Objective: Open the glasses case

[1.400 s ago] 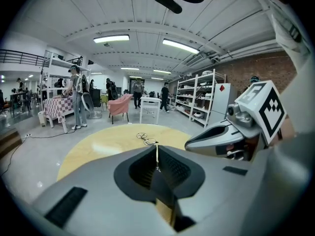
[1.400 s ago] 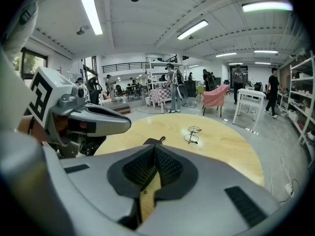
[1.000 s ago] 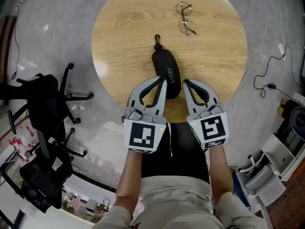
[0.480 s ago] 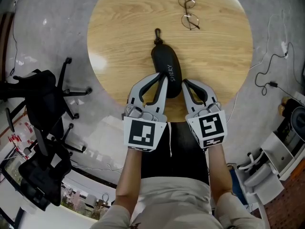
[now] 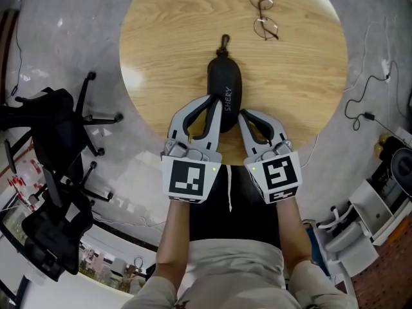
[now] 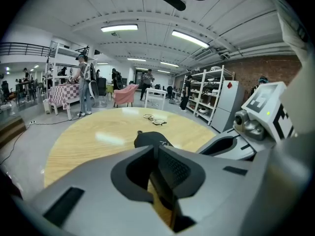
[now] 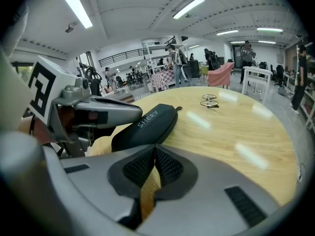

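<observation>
A black zipped glasses case (image 5: 223, 90) lies closed on the round wooden table (image 5: 161, 44), with its pull loop at the far end. My left gripper (image 5: 218, 105) is shut and empty, its tips over the case's near left side. My right gripper (image 5: 242, 115) is also shut and empty, its tips just right of the case's near end. In the left gripper view the case (image 6: 151, 140) sits just beyond the closed pads (image 6: 170, 167). The right gripper view shows the case (image 7: 145, 124) ahead on the left, past its own closed pads (image 7: 167, 167). Whether either tip touches the case I cannot tell.
Wire-framed glasses (image 5: 264, 18) lie folded open on the table's far right part. A black office chair (image 5: 55, 140) stands on the floor to the left. Cables (image 5: 364, 102) trail on the floor at right. The table's near edge (image 5: 232, 159) lies under both grippers.
Both grippers have sunk and closed in on the case's near end. The right gripper's tips have shifted left towards the case. Both have stayed shut.
</observation>
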The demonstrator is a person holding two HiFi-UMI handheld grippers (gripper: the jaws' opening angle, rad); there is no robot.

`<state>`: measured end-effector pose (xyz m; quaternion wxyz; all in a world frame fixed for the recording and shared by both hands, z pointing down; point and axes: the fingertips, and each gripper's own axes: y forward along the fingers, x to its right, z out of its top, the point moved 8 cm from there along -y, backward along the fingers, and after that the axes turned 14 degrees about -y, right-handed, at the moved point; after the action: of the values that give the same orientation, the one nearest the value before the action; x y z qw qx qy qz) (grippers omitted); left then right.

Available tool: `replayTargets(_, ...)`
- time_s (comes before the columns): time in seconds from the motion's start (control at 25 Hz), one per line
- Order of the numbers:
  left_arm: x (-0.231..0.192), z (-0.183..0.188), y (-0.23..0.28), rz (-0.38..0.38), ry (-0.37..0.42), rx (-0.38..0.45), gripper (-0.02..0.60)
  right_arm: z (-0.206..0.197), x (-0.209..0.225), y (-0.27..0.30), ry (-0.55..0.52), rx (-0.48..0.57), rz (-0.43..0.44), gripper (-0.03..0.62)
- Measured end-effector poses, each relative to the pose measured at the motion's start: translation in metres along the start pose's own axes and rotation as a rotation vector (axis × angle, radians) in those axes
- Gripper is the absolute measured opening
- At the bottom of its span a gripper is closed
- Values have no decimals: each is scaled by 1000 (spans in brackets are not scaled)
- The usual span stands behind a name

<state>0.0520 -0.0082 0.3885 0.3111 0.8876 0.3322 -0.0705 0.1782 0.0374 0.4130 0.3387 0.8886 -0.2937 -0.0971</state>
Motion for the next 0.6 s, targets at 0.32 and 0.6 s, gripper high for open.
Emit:
replayTargets(0.32,-12,14,-17,8,31,24,28,17,-19,19,-15,19,69,21)
replayTargets(0.6,-25,12,-30,56,44,12,28,33,-32,36,-38,42,115,21)
